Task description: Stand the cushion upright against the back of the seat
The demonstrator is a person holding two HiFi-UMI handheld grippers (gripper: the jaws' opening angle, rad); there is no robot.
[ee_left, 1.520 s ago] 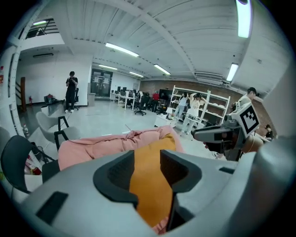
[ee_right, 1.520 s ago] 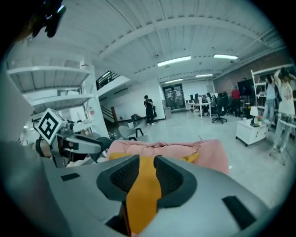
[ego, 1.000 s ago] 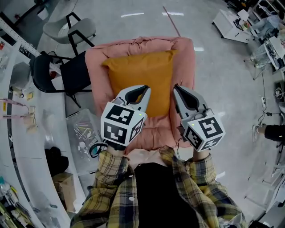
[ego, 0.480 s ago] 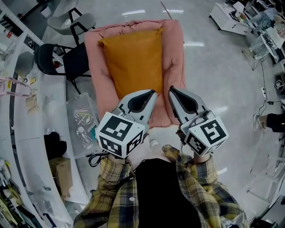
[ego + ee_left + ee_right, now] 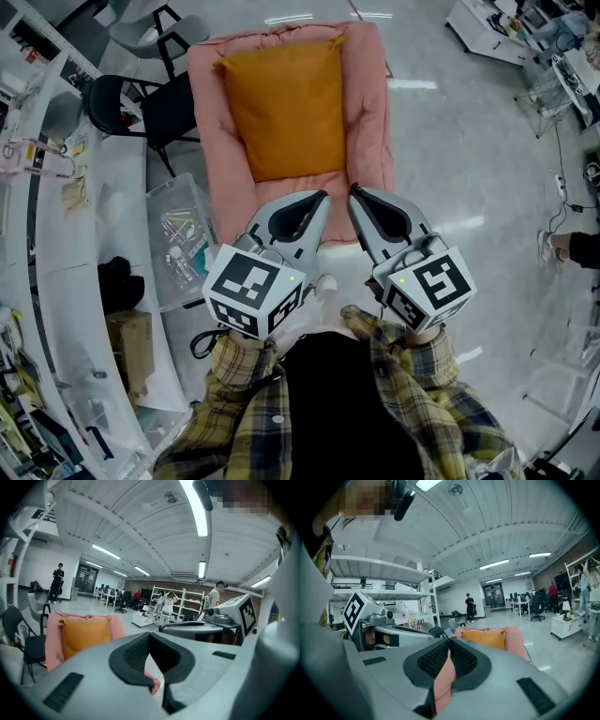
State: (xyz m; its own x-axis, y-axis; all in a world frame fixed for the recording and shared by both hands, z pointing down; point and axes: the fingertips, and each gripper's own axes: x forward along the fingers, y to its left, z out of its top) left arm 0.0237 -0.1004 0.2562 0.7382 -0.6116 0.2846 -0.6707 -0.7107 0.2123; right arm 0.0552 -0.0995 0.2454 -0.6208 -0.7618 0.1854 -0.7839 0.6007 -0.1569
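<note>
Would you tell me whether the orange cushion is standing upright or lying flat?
Upright: the cushion stands on edge, leaning against the pink seat back.

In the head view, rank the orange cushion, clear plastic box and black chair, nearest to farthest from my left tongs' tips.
1. Orange cushion, just ahead.
2. Clear plastic box, lower left.
3. Black chair, far upper left.

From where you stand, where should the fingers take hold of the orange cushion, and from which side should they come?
Probably an upper corner of the orange cushion, coming from the front over its face. It leans on the back of the pink seat; its middle looks too plump to pinch, but the corners taper thin. The left gripper and right gripper are shut, so open first.
</note>
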